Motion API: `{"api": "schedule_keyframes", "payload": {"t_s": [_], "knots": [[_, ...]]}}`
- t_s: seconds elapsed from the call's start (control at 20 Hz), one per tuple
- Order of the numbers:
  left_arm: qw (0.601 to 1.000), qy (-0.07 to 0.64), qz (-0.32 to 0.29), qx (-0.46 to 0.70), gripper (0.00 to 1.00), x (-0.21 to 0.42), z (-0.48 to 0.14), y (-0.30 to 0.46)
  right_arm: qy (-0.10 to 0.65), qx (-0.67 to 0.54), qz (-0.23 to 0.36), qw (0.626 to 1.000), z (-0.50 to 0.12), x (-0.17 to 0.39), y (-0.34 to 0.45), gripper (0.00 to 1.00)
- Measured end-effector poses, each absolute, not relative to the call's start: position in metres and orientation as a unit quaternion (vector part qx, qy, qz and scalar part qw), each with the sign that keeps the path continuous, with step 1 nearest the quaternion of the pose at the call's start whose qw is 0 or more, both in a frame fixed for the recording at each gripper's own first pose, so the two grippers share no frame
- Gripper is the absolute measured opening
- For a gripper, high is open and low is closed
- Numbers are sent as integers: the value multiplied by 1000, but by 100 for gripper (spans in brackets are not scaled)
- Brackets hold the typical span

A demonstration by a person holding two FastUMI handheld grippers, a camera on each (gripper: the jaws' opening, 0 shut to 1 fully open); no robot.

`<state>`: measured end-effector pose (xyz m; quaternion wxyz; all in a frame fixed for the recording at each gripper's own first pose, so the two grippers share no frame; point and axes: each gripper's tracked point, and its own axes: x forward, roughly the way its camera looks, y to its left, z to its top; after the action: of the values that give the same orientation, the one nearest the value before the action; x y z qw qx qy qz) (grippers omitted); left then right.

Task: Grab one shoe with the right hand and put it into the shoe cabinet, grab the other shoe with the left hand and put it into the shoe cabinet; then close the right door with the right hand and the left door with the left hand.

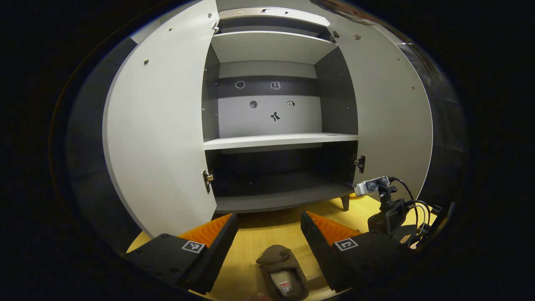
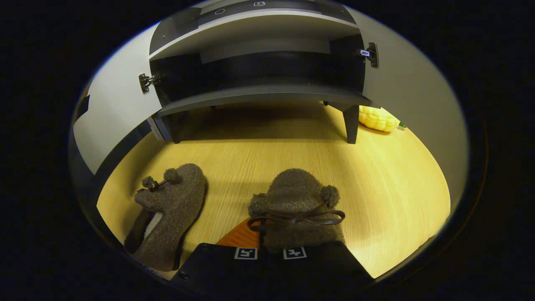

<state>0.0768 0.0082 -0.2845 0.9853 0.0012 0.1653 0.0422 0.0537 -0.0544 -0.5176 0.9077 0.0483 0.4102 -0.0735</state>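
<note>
Brown and fuzzy, one shoe (image 2: pixel 296 209) sat pinched between our right gripper's (image 2: pixel 269 246) fingers, low over the wooden floor (image 2: pixel 388 175). We kept the left gripper (image 1: pixel 269 234) spread wide above the other shoe (image 1: pixel 283 274), near the open shoe cabinet (image 1: pixel 276 140), both doors swung outward.

Staged home-like recording booth. Small grey two-door shoe cabinet (image 1: pixel 276 140) set on yellow wood-grain tabletop (image 2: pixel 292 154), doors swung open, shelves bare. Pair of brown fuzzy pom-pom slippers (image 2: pixel 169 213) laid in front. Yellow knobbly corn-shaped toy (image 2: pixel 377 118) seen beside cabinet leg. Dark surroundings.
</note>
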Motion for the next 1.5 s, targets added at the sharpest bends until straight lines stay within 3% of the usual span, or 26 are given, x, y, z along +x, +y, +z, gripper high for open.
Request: {"api": "schedule_keyframes", "payload": {"t_s": [0.2,0.55,0.95,1.25,1.5], "knots": [[987,156,47,-9,96,69,-260,15,362,40,-59,929,-455,74,-47,2],[993,116,38,-7,96,36,-180,12,221,20,-47,974,-273,136,-32,2],[991,117,44,-42,96,3,-134,16,131,8,-59,990,-113,229,-40,2],[989,119,57,-72,97,-5,-122,16,141,22,-62,988,-71,310,-57,2],[986,121,85,-75,95,1,-117,21,177,34,-76,981,-87,389,-84,2]]}}
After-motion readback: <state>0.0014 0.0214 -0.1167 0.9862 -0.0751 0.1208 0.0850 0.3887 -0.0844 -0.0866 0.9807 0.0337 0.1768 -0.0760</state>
